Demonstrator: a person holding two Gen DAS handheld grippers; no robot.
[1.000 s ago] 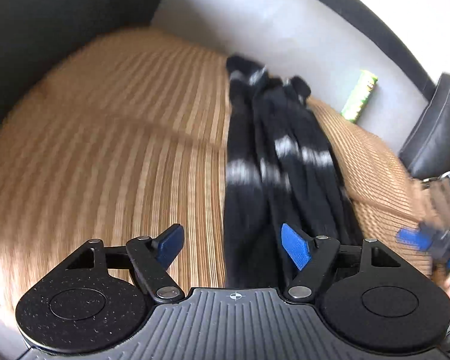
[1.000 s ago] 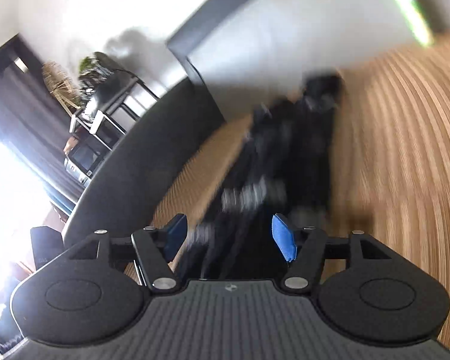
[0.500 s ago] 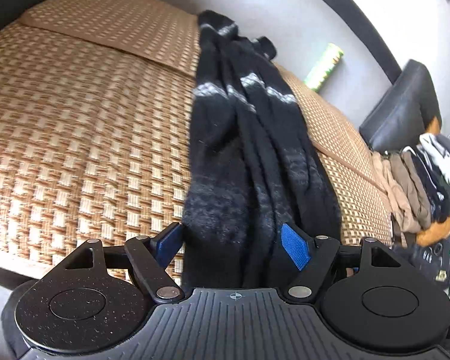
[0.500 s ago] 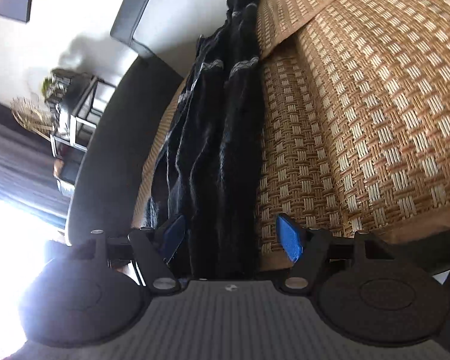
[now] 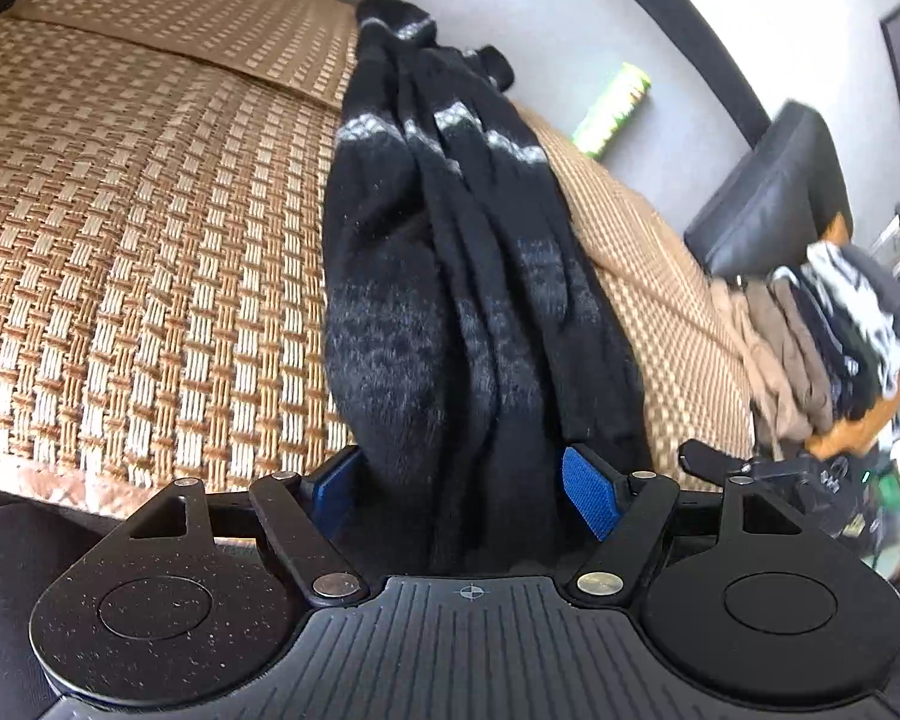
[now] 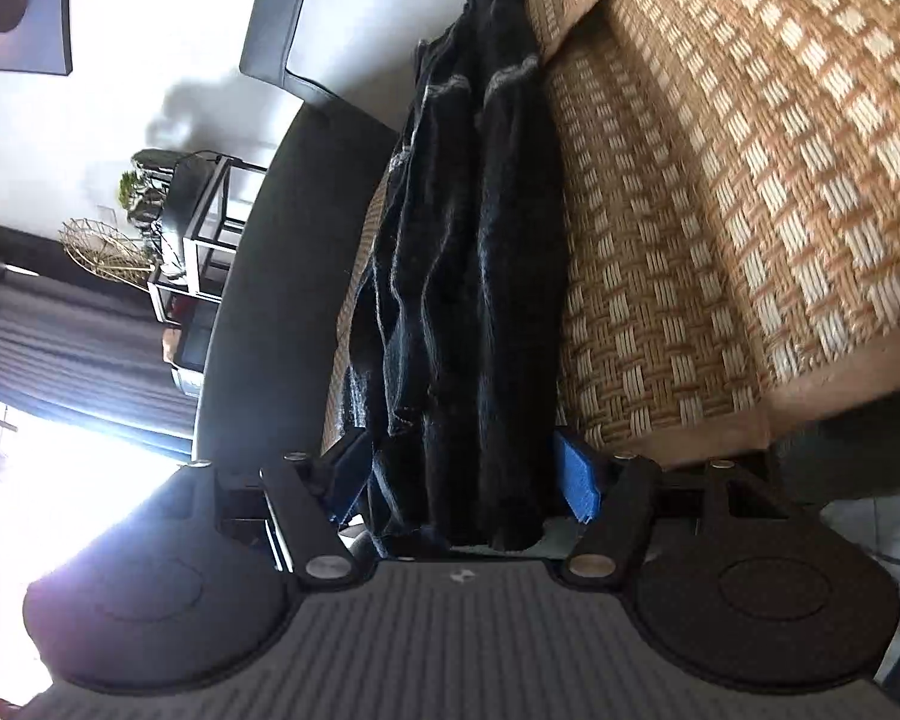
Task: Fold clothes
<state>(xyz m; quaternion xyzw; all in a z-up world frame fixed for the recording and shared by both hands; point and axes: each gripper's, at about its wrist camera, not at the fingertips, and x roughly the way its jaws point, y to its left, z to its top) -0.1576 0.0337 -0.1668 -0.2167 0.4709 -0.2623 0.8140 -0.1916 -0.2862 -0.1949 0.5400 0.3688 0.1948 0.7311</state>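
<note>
On my left I see the woven mat [image 5: 150, 240] covering the sofa seat. My left gripper [image 5: 468, 495] sits at the seat's front edge, jaws spread wide with the bunched near end of the black garment [image 5: 450, 276] lying between the blue pads [image 5: 591, 489]; whether the pads press it I cannot tell. The garment runs as a long gathered strip with pale bands across the mat to the backrest. Further right lie a green can [image 5: 612, 111] and a clothes pile [image 5: 822, 336]. My right gripper [image 6: 459, 489] shows the same: jaws spread, garment [image 6: 480, 252] hanging between the pads, mat [image 6: 750, 180] to its right.
</note>
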